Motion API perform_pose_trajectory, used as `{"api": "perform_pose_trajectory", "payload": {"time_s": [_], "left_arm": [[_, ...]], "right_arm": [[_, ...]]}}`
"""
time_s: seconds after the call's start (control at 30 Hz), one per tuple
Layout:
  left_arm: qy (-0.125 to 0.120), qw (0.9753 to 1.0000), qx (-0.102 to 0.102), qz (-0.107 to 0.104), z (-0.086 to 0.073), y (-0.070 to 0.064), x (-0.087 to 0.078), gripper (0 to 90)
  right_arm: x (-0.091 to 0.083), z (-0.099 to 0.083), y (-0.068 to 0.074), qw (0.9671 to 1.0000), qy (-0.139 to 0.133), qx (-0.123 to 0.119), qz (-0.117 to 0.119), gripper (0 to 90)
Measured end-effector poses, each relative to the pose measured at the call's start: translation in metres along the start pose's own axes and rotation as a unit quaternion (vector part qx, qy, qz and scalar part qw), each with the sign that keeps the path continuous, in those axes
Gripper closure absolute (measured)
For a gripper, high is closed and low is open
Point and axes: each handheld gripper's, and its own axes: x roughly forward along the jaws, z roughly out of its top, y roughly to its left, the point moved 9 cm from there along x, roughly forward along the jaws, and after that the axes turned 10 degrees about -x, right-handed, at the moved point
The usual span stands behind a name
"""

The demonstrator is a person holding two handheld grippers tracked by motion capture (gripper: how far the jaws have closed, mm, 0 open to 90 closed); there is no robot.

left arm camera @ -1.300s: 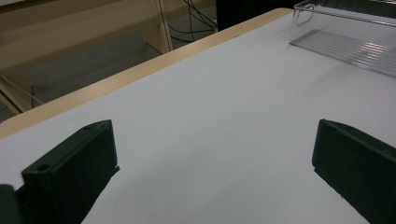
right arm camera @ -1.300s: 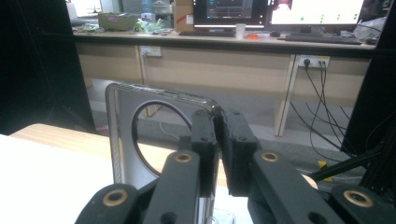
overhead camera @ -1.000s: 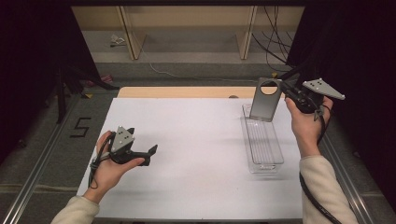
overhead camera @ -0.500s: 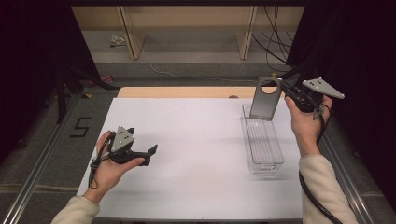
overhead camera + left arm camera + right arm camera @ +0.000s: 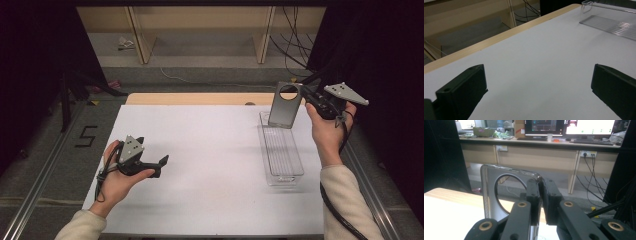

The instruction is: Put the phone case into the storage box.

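A grey flat case [image 5: 285, 109] with a round hole near its top hangs upright over the far end of a long clear plastic tray [image 5: 296, 161]. My right gripper [image 5: 300, 94] is shut on the case's upper corner. In the right gripper view the case [image 5: 489, 195] stands to the left, pinched between the jaws of the right gripper [image 5: 540, 187]. Held low over the left side of the white table, my left gripper [image 5: 161, 163] points right. Its jaws are wide apart in the left gripper view, where the left gripper [image 5: 539, 87] has nothing between them, and the tray [image 5: 609, 23] lies far right.
The white table [image 5: 210, 150] has a wooden strip [image 5: 200, 98] along its far edge. Beyond it stand low wooden shelves [image 5: 200, 30] with cables on the floor. A desk with monitors [image 5: 544, 126] shows far off in the right gripper view.
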Motion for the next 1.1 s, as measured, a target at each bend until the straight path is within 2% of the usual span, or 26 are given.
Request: {"api": "perform_pose_trajectory", "payload": {"time_s": [1.1], "left_arm": [[-0.001,1.0000,-0.001,0.001,0.000,0.001,0.000,0.0]], "right_arm": [[0.013,0.001,0.002,0.9999,0.001,-0.009,-0.005,84.7]]}}
